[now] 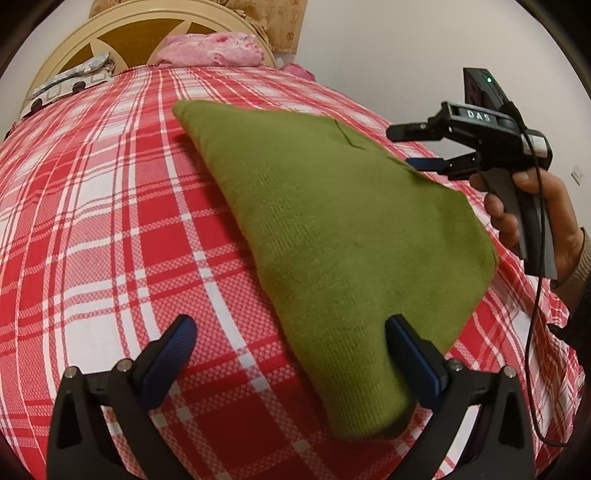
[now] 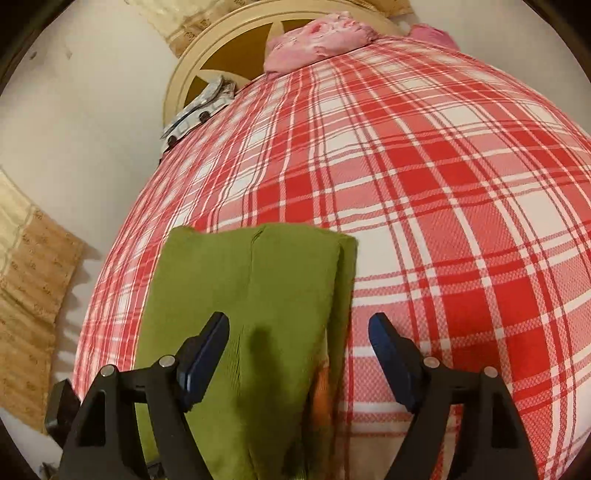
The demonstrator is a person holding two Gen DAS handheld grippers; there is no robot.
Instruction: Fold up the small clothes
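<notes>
the left gripper (image 1: pixel 291 343) has its fingers spread wide, holding nothing; its right finger (image 1: pixel 413 354) sits against the near end of the one green garment (image 1: pixel 332 229), hiding part of that edge. the right gripper (image 2: pixel 299 339) is also wide apart and empty, poised above the same folded cloth, whose near part is cut off by the frame. the garment lies flat on the red plaid bedspread (image 1: pixel 110 221). one pink pillow (image 1: pixel 210 50) rests by the round headboard (image 1: pixel 122 33); the grey item (image 1: pixel 66 83) beside it is hard to make out.
</notes>
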